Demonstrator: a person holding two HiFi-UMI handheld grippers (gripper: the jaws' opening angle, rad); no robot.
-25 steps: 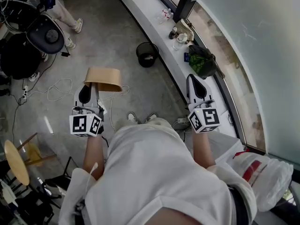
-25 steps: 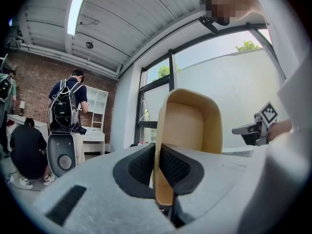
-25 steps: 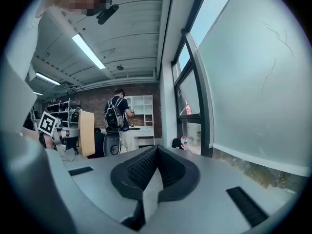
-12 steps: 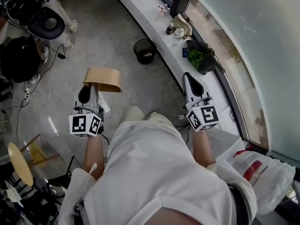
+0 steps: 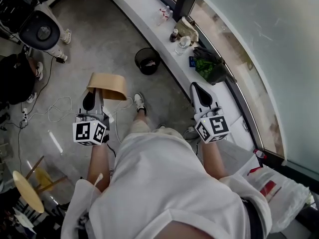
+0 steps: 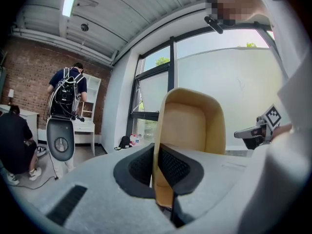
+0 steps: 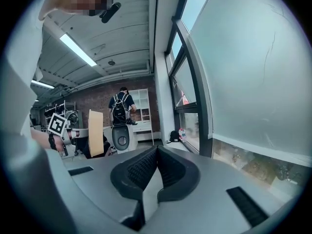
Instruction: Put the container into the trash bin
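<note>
Room: grey floor (image 5: 109, 39) and a tall window (image 5: 259, 44) along one side; the left gripper view shows a brick wall (image 6: 29, 77) at the far end.
Surface: a long white surface (image 5: 144, 9) runs under the window, from the top of the head view toward its lower right.
On the surface: a small bottle (image 5: 173, 35), a glass (image 5: 182, 44) and a green bag (image 5: 209, 66) stand near each other about midway along it.
Floor: white cables (image 5: 60, 106) lie loose, with a black chair (image 5: 40, 31) further off.
Trash bin: the black trash bin (image 5: 147, 61) stands on the floor just beside the surface's outer edge; something pale lies inside, too small to tell what.
Container: the tan, empty container (image 5: 107, 85) is held in the air above the floor, well apart from the trash bin.
Left gripper: the left gripper (image 5: 95, 92) has its fingers (image 6: 171, 167) closed on one wall of the container.
Right gripper: the right gripper (image 5: 198, 89) is near the surface's edge; its fingers (image 7: 141, 169) are pressed together with nothing between them.
People: a person with a backpack (image 6: 68, 91) stands by the brick wall.
</note>
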